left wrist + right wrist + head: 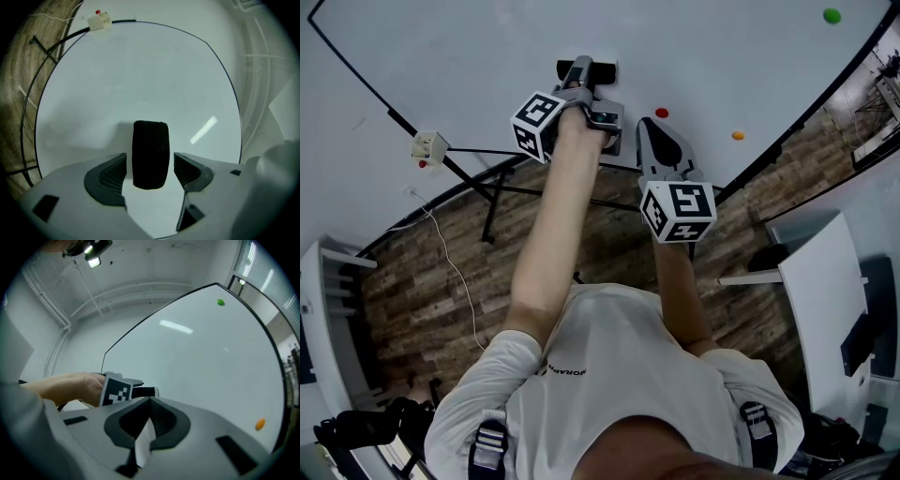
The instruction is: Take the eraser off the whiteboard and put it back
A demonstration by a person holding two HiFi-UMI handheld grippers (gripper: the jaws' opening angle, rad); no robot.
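A black felt eraser (150, 154) sits flat against the whiteboard (140, 70). My left gripper (150, 171) is open around it, with a narrow gap showing between the eraser and each ribbed pad (114, 172). In the head view the left gripper (584, 77) reaches up to the eraser (605, 67) on the whiteboard (722, 56). My right gripper (149, 402) is shut with nothing between its jaws, pointing at the whiteboard (201, 362) beside the left one. The head view has the right gripper (646, 125) just to the right of the left gripper and a little lower.
Small round magnets stick to the board: green (832, 15), red (662, 112), orange (738, 135). A white box (429, 147) with a cable hangs at the board's lower left edge. The black stand legs (487, 192) cross the wooden floor. A white table (825, 300) stands at the right.
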